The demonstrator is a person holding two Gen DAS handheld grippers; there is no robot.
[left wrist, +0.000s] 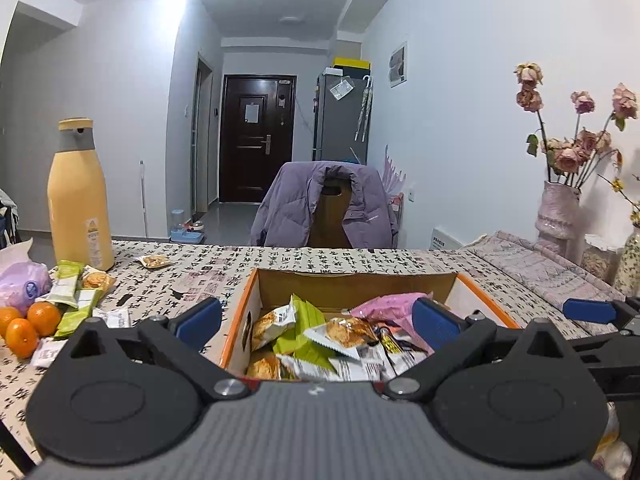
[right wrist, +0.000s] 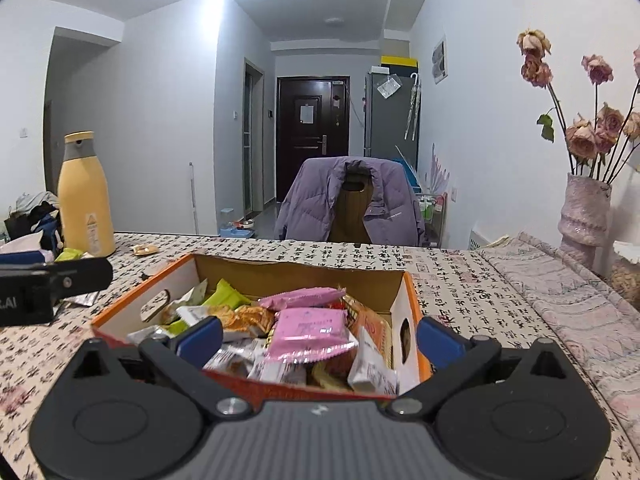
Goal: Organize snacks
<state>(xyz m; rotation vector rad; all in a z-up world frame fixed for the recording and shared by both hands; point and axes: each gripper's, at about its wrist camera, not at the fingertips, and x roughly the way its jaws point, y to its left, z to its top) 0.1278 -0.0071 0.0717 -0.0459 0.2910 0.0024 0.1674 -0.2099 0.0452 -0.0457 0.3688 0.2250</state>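
Matt cardboard box [right wrist: 296, 270] — glossy plastic snack wrappers [right wrist: 308, 330].

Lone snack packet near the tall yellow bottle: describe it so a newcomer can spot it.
Find the tall yellow bottle on the patterned tablecloth. Just right of its base lies a small clear packet with golden contents. It lies alone, apart from the pile of snacks beside the oranges.

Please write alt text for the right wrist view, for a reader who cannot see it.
The open right gripper hovers at the near edge of an orange cardboard box full of snack packets, a pink packet on top. The box sits on a patterned tablecloth; a yellow bottle stands far left.
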